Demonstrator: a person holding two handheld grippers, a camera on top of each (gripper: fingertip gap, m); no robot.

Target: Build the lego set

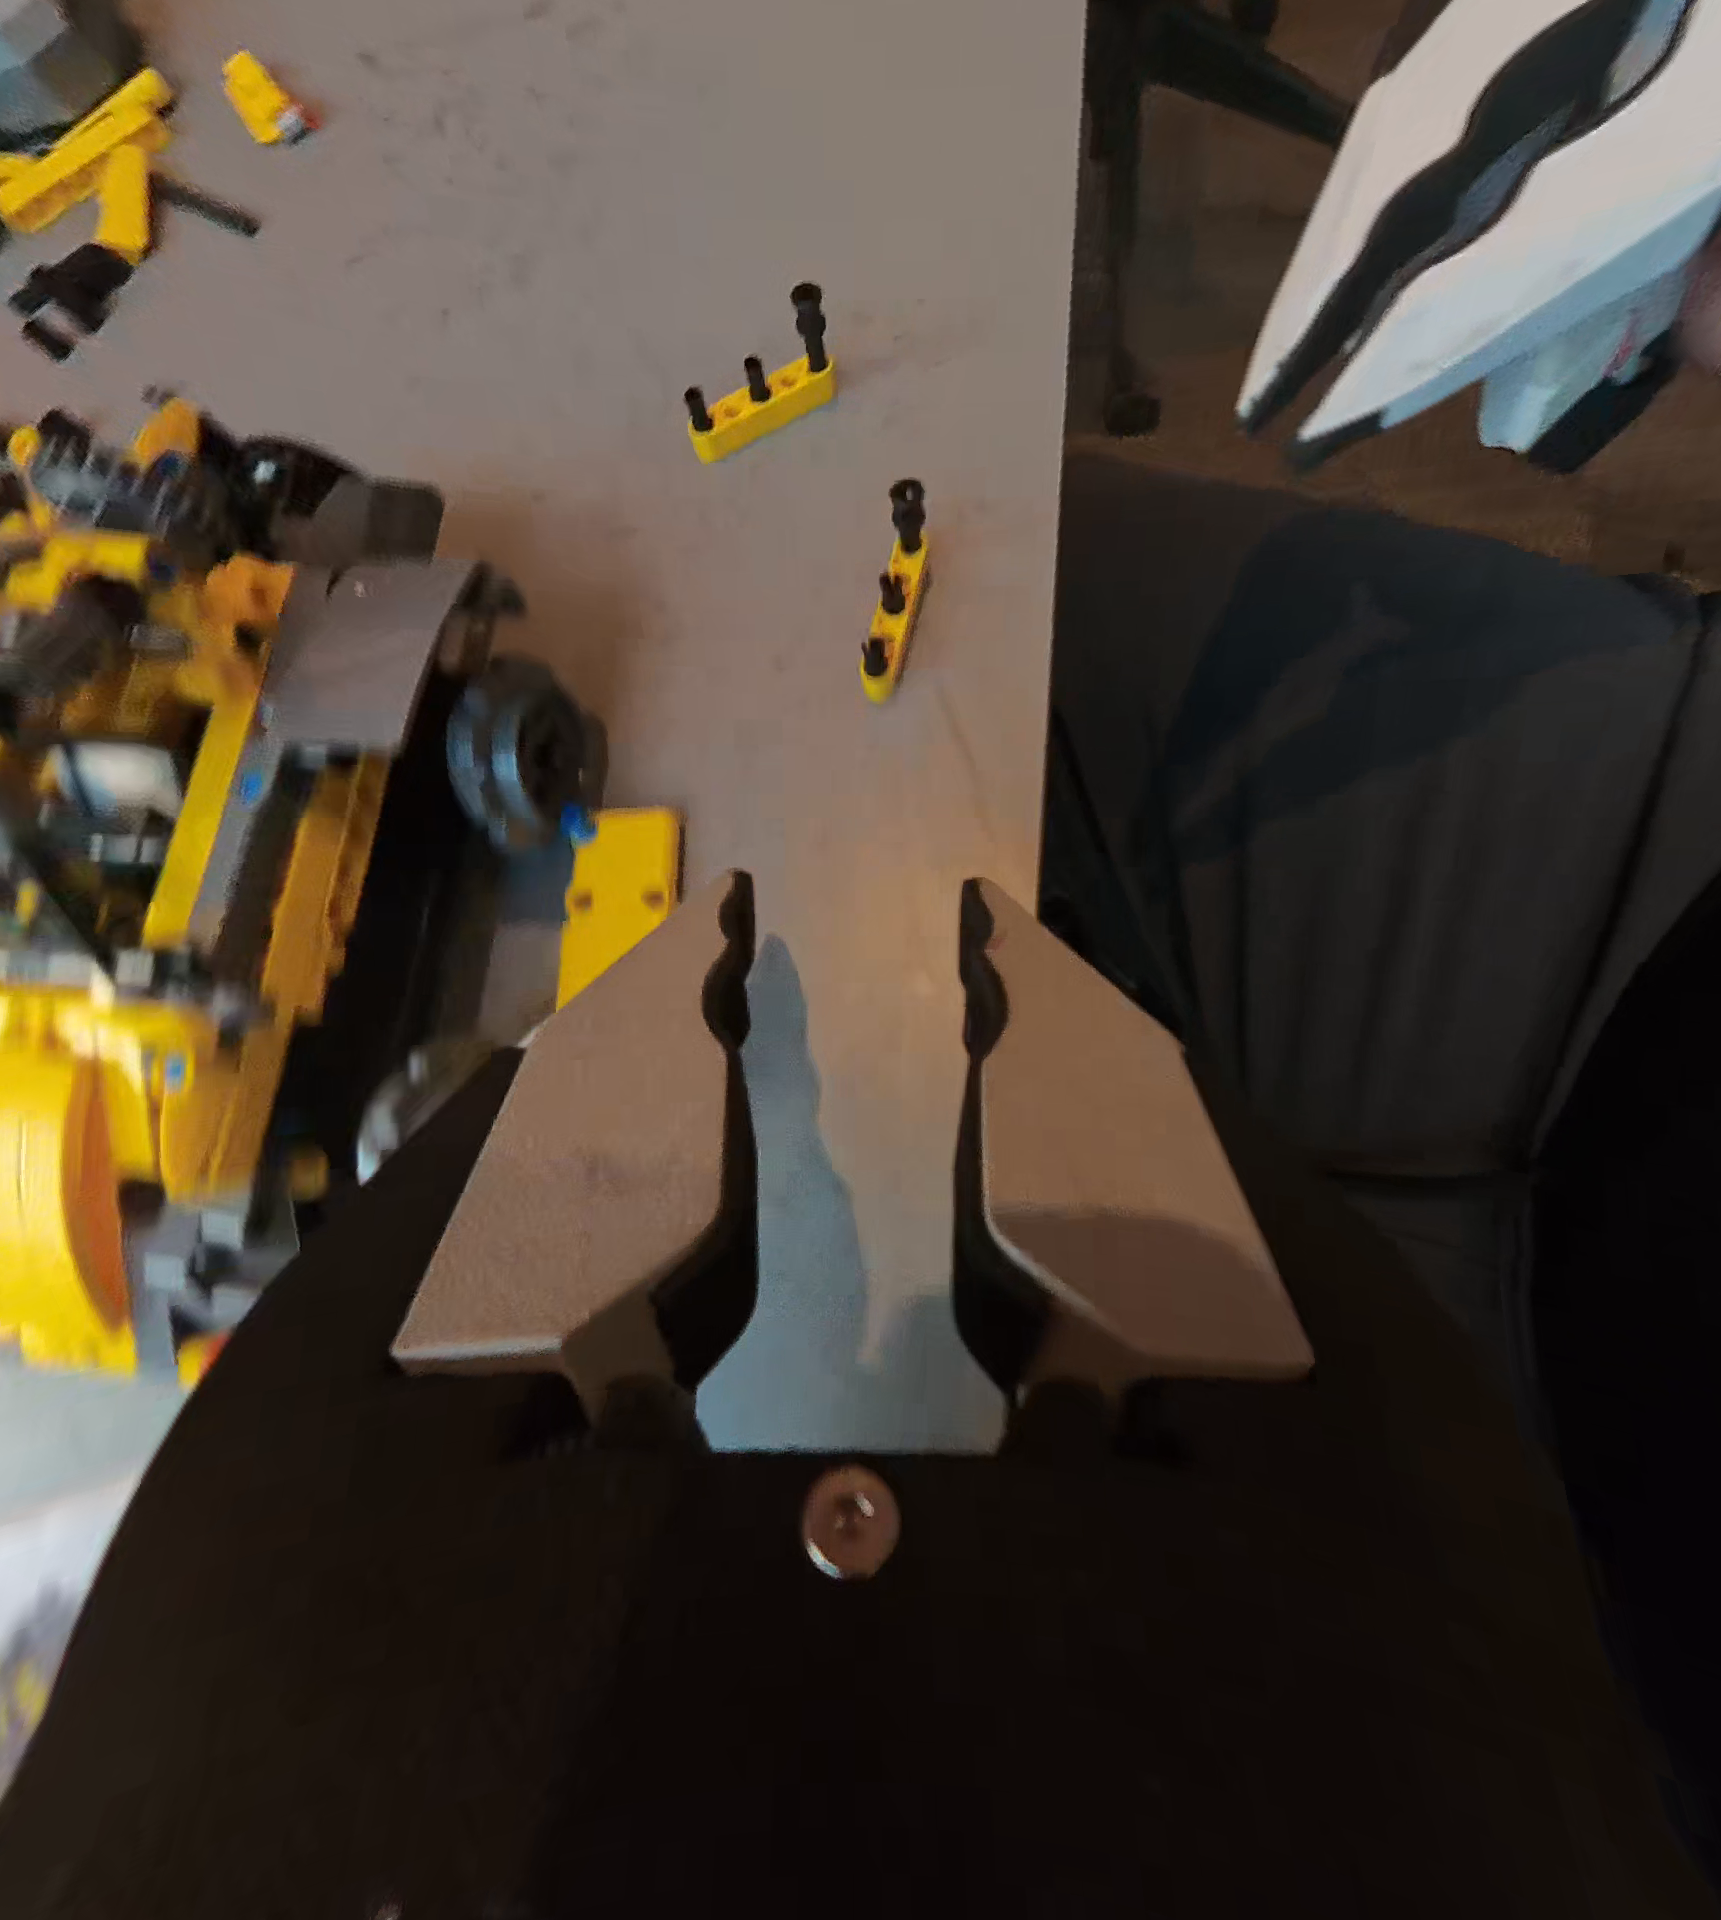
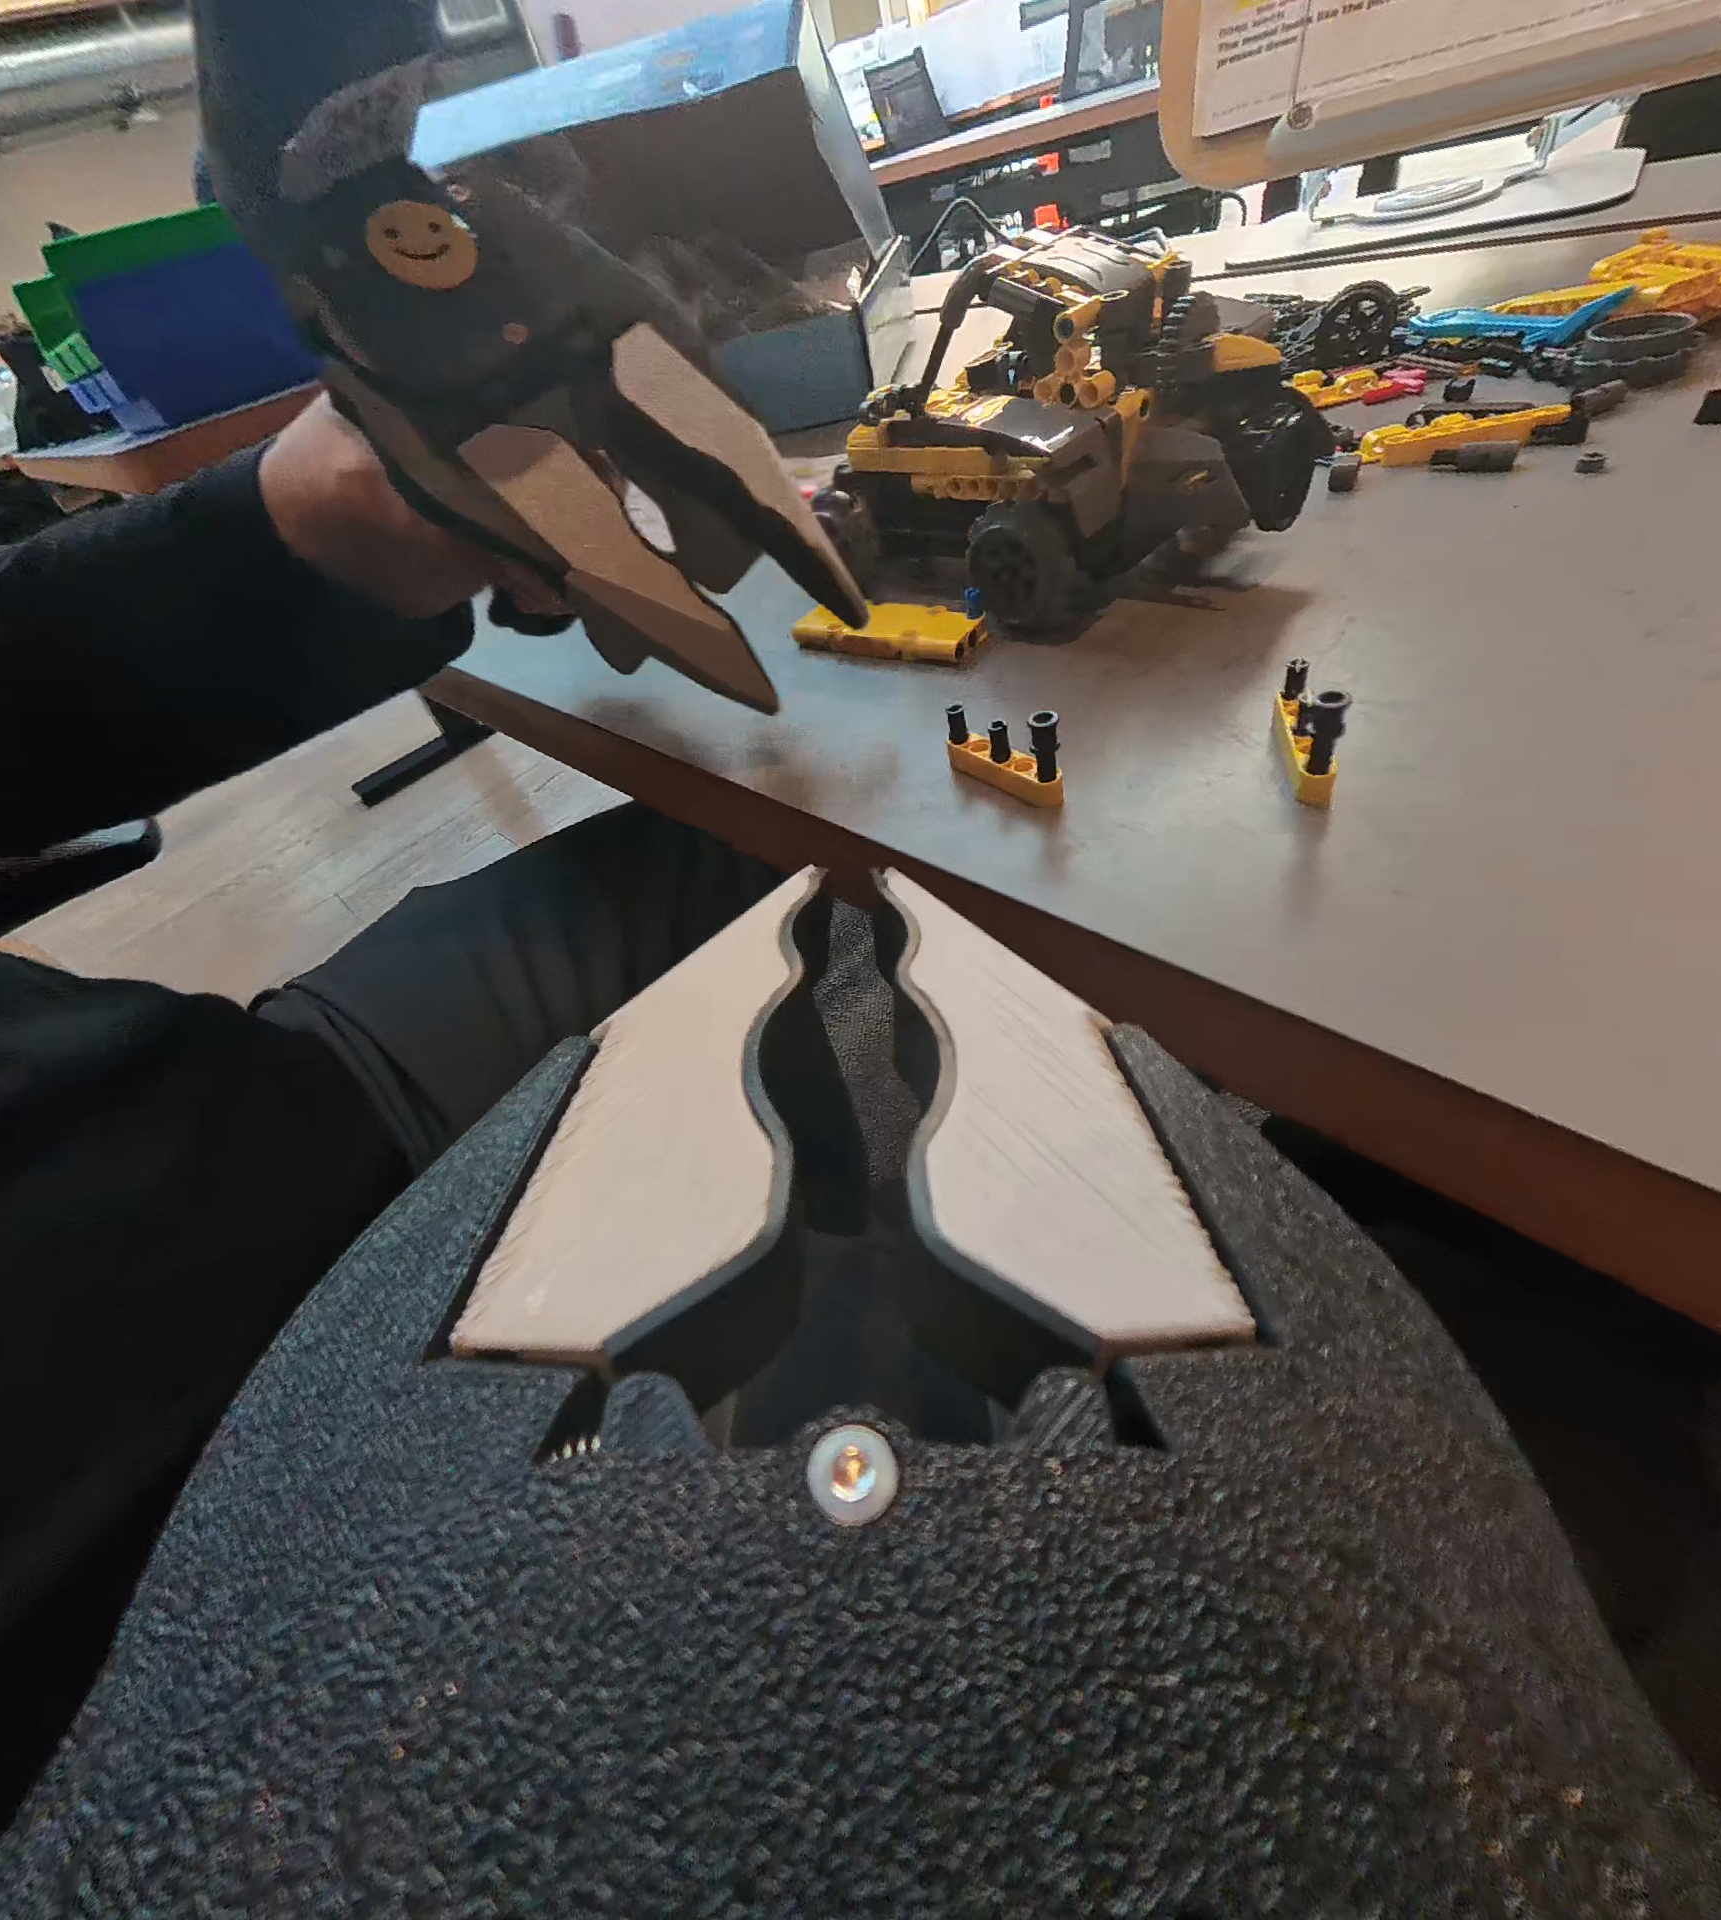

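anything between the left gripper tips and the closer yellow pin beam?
Nothing: bare table between the left gripper and that yellow beam, clearest in the left wrist view.

A grey table [image 2: 1458,935] carries a yellow-and-black brick-built vehicle [image 2: 1074,436], two short yellow beams [image 2: 1007,764] stuck with black pins, a flat yellow panel [image 2: 897,629] (just beside the front wheel), and scattered loose parts [image 2: 1521,343] behind.

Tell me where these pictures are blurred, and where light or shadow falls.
Left wrist view: toy truck smeared by blur, warm glow on the table near the left tongs; right wrist view: mostly sharp, left tongs' shadow on the table edge.
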